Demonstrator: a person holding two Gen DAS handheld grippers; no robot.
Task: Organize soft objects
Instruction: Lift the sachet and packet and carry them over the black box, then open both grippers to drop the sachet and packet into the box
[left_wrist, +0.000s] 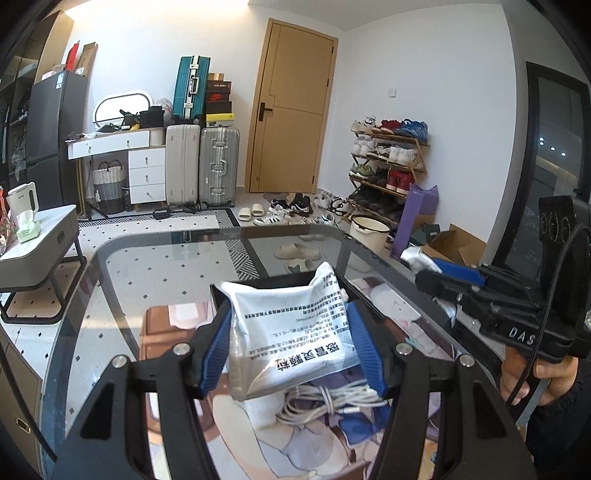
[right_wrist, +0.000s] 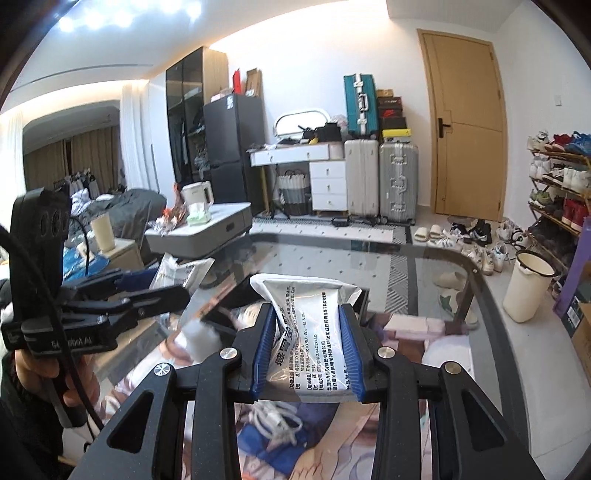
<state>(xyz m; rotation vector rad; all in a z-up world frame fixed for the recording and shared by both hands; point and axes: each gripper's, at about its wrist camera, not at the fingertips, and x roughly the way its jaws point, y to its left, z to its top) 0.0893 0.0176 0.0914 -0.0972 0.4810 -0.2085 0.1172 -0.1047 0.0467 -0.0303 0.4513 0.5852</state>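
In the left wrist view my left gripper (left_wrist: 290, 314) is shut on a silver sachet (left_wrist: 291, 332) printed with black text, held above the glass table (left_wrist: 147, 236). My right gripper (left_wrist: 424, 282) reaches in from the right, shut on a second silver sachet (left_wrist: 415, 256). The right wrist view shows that right gripper (right_wrist: 308, 314) pinching its sachet (right_wrist: 310, 332) upright between blue pads. There the left gripper (right_wrist: 177, 293) comes in from the left with its own sachet (right_wrist: 181, 269). A black tray (left_wrist: 221, 291) lies on the glass just behind the sachets.
A coiled white cable (left_wrist: 325, 402) lies on the table below the grippers. Left of the table stands a grey side table (left_wrist: 37, 251) with a kettle and tissues. A white bucket (right_wrist: 528, 284), a shoe rack (left_wrist: 391, 162), loose shoes and a cardboard box (left_wrist: 458, 247) crowd the right floor.
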